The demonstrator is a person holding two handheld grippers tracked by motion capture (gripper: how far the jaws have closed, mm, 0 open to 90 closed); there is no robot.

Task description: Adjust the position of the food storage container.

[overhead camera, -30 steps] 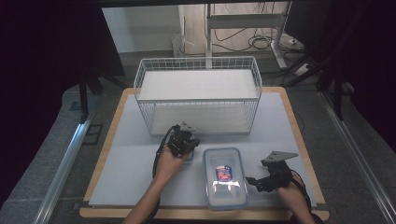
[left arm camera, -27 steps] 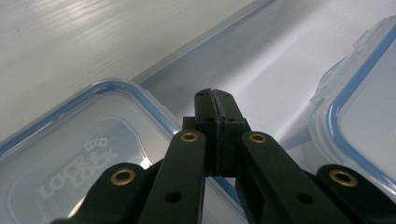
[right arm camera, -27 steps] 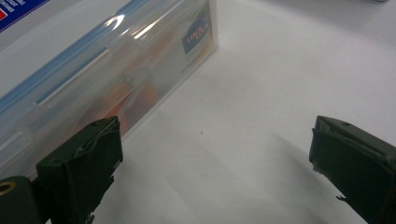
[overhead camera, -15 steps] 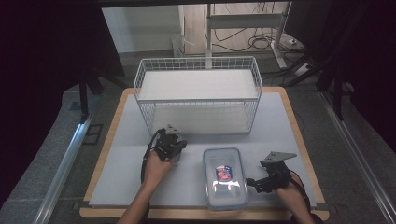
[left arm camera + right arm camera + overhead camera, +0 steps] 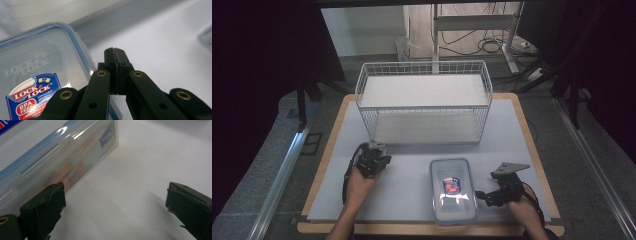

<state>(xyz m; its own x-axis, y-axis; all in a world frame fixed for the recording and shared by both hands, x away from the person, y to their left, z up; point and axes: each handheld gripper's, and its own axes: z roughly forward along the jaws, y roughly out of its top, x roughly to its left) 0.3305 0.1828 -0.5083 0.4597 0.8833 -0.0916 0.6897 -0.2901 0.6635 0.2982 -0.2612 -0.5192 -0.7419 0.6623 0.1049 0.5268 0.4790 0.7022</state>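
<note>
A clear lidded plastic container (image 5: 453, 190) with a red and blue label lies on the white mat near the front edge. In the left gripper view its lid (image 5: 37, 72) lies left of the jaws. My left gripper (image 5: 373, 155) is shut with nothing between its jaws (image 5: 115, 53), and in the high view it stands well left of the container. My right gripper (image 5: 484, 195) is open at the container's right side. One of its jaws sits close by the container's wall (image 5: 75, 162), through which something orange shows; the right gripper (image 5: 115, 205) holds nothing.
A white wire basket (image 5: 424, 102) with a shelf stands at the back of the mat (image 5: 412, 160). The wooden table rim (image 5: 329, 145) frames the mat. Metal rails and cables lie on the floor beyond the table.
The left hand has carried its shut gripper leftward and a little toward the front, away from the container. The right gripper and the container have not moved.
</note>
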